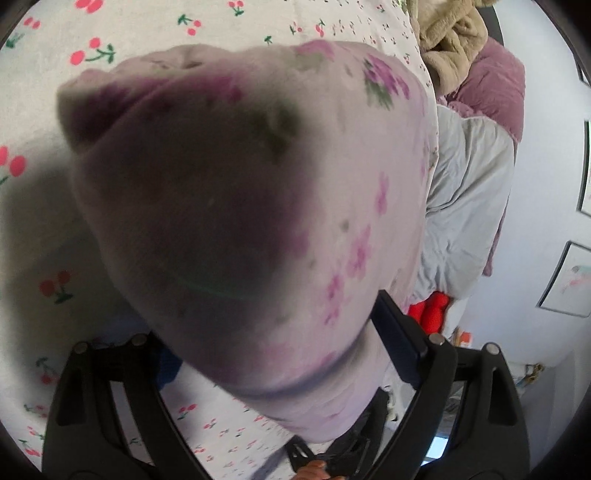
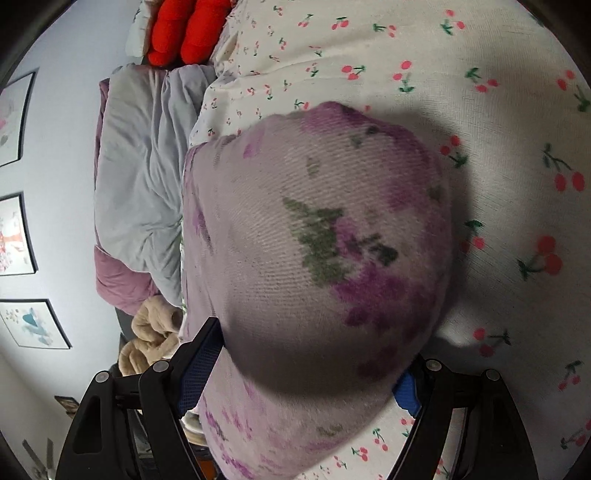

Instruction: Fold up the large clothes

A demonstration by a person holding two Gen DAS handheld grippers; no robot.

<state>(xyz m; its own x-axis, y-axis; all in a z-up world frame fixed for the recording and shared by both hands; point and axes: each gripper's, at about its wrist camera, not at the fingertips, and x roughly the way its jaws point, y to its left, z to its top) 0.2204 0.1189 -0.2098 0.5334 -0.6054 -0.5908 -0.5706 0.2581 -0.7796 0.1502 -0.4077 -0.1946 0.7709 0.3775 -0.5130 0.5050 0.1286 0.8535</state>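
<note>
Floral garment bunched btwn both tools' wide-apart jaws, blurred, hiding fingertips; grip unclear.

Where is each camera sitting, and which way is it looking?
Left wrist view: sits on the left gripper, looks along its fingers at the bunched lilac flowered cloth over the cherry-print sheet; both black fingers and a fingertip of the person's hand show.
Right wrist view: sits on the right gripper, looks at the same cloth between its black fingers; no hand shows.
Shared: cloth, sheet, grey quilt, red cushion, beige plush, framed pictures.
</note>
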